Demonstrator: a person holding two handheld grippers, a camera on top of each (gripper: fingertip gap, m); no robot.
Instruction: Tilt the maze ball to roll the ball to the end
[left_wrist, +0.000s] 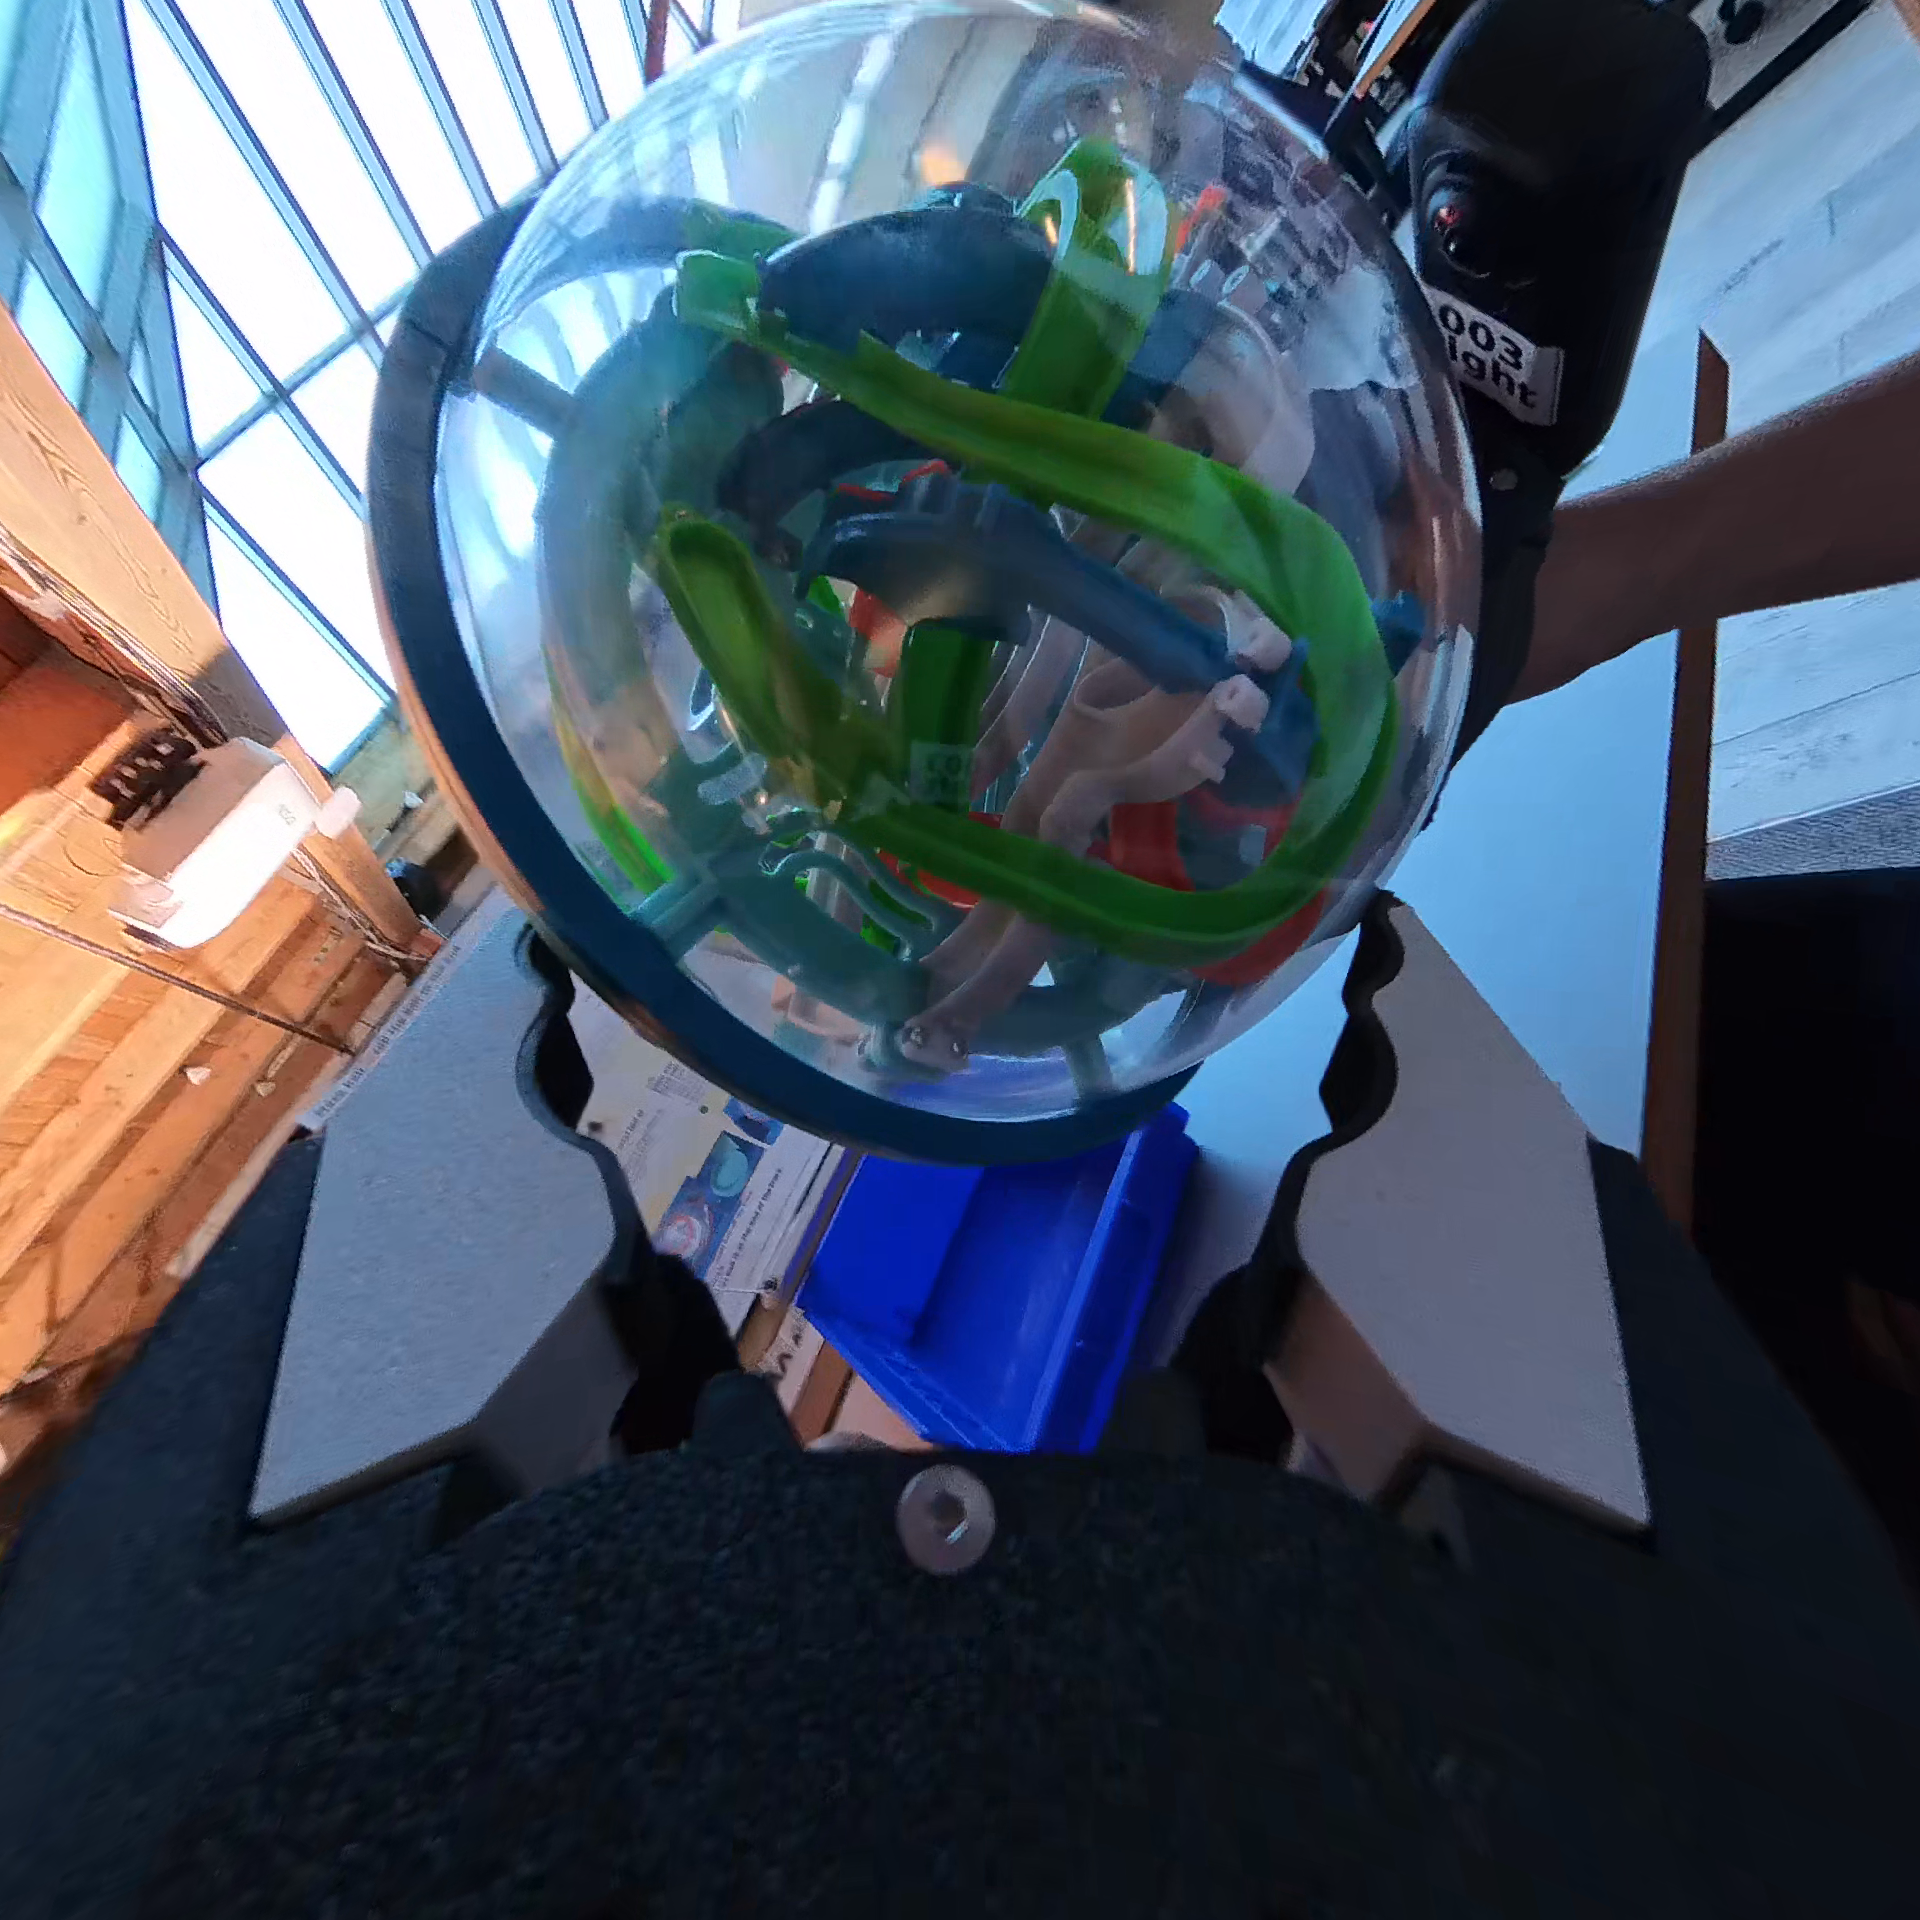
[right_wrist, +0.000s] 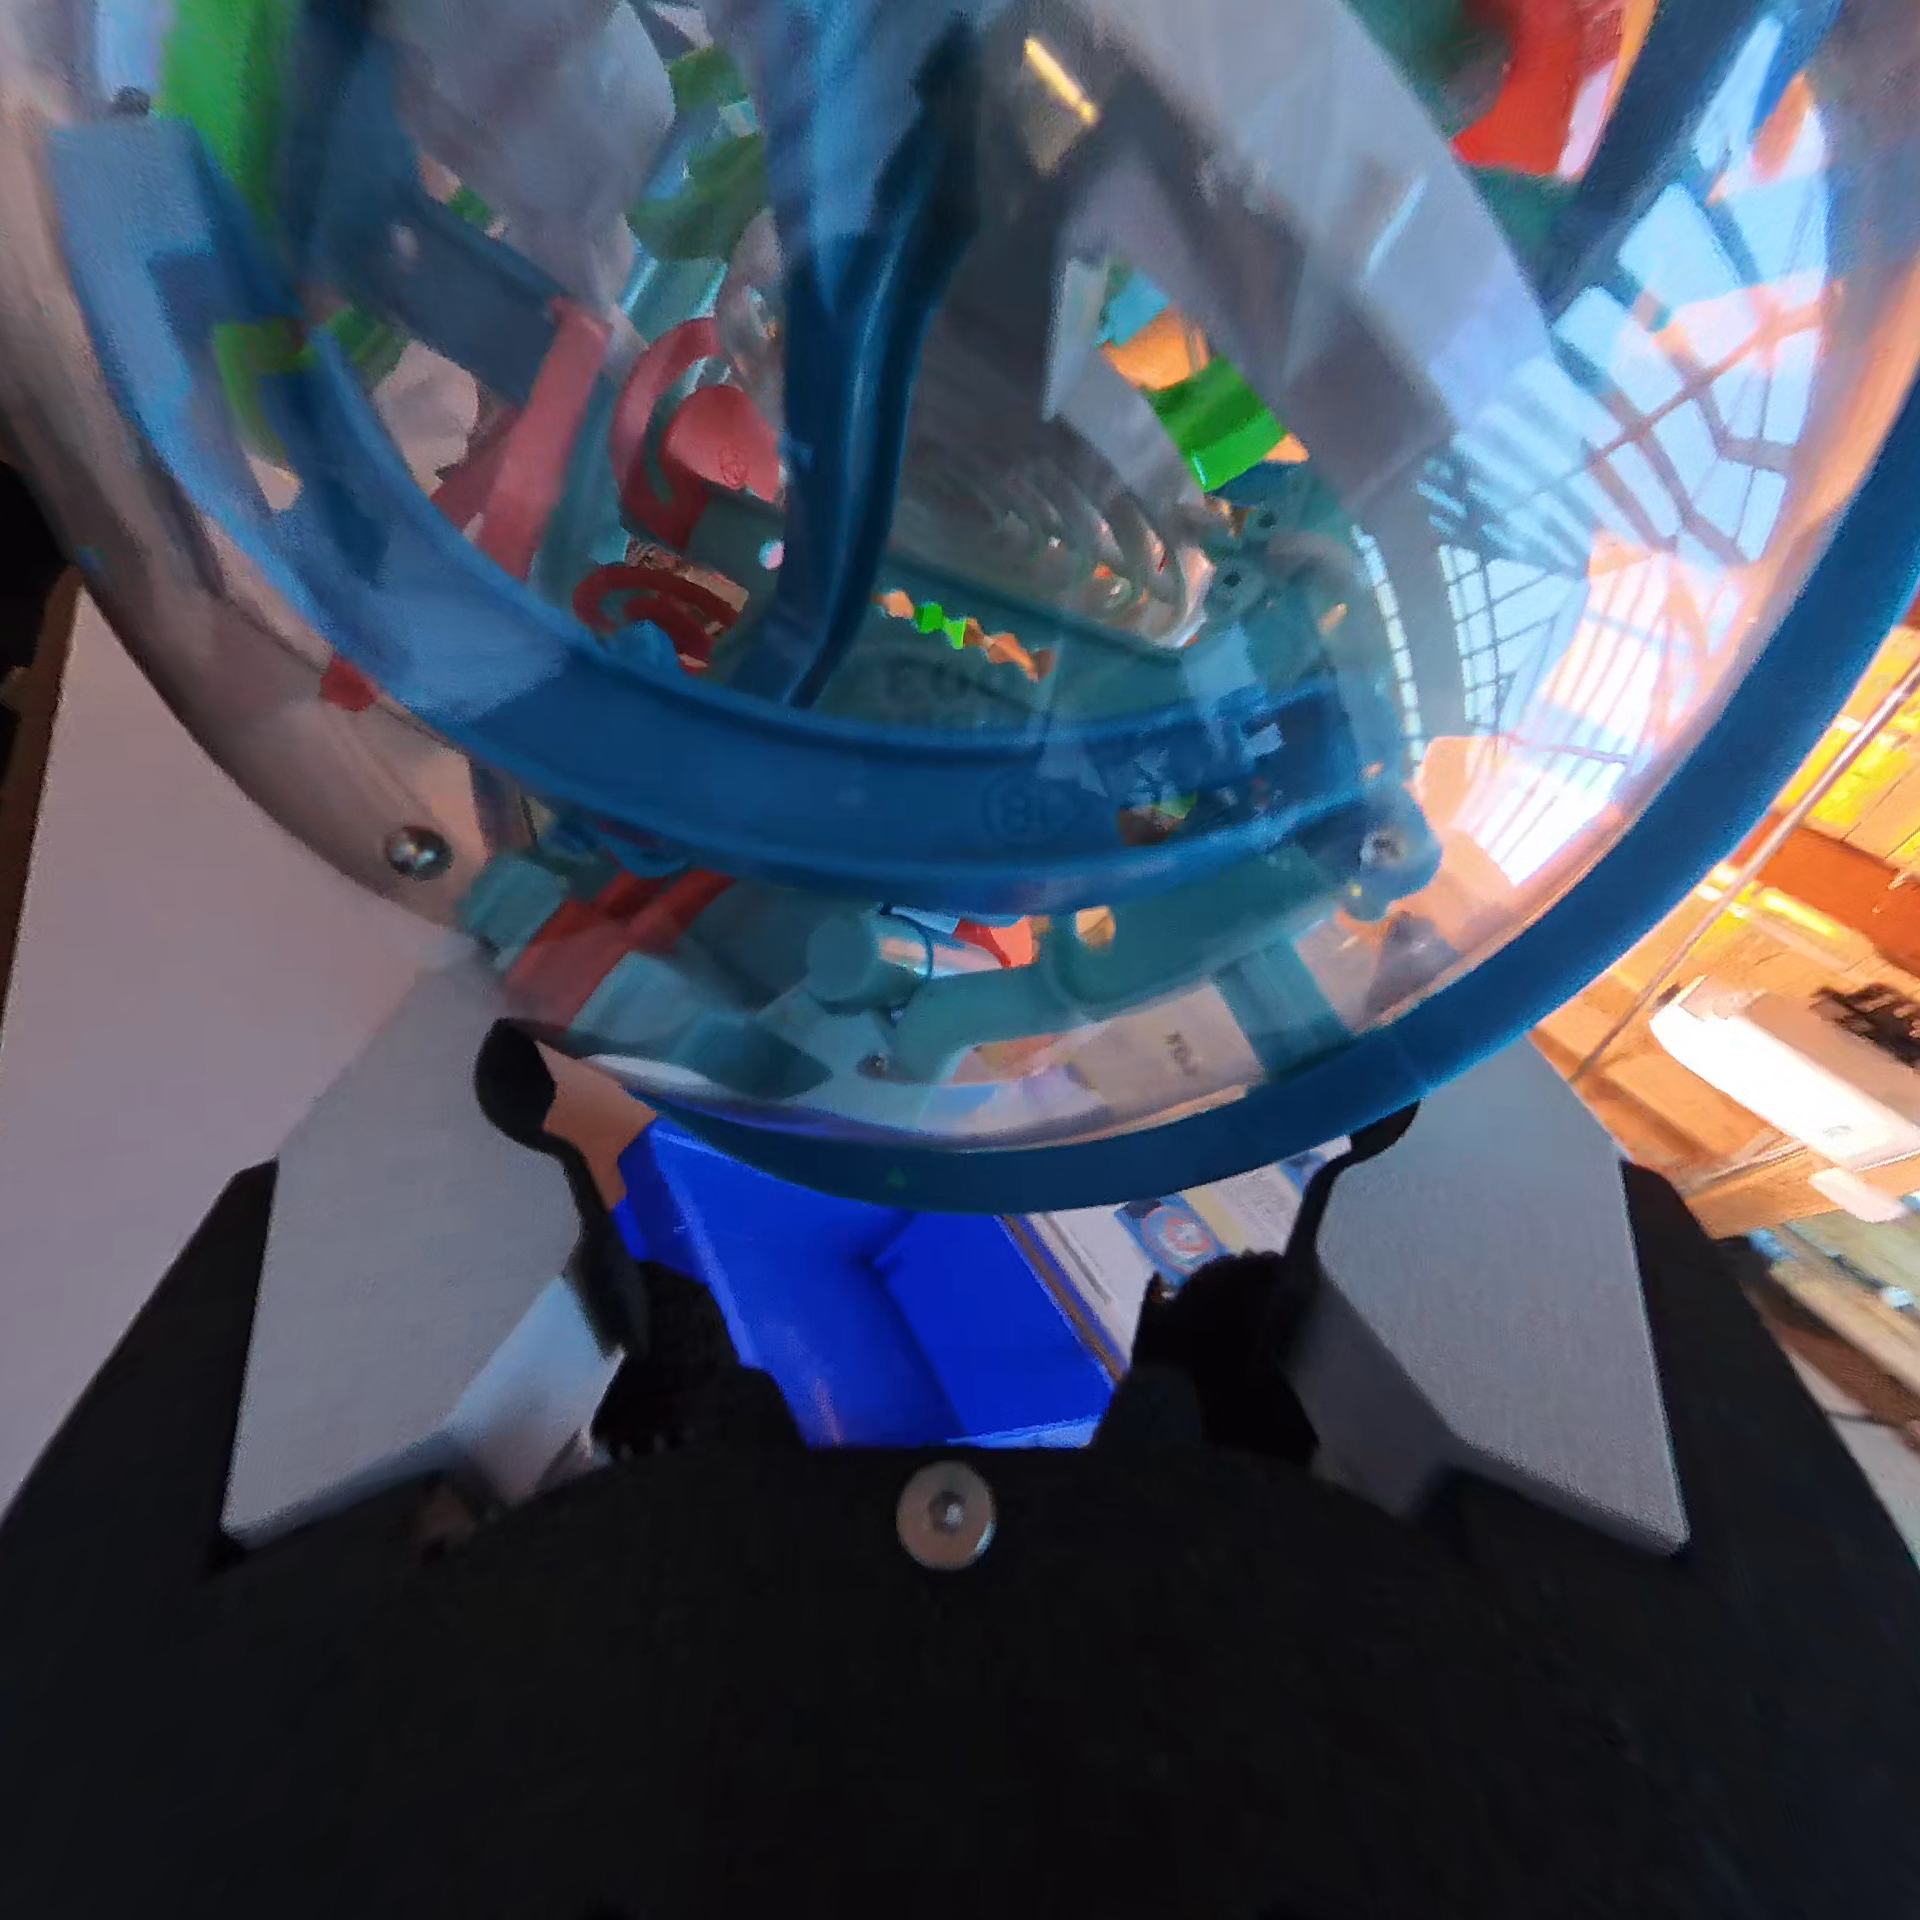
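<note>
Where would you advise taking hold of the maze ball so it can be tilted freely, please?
Cradle the maze ball by its clear shell, one hand-held gripper on each opposite side, as here: the left hand-held gripper and right hand-held gripper each spread open against the curve near the dark blue rim band. A smooth sphere offers no handle, so opposed support seems safest.
</note>
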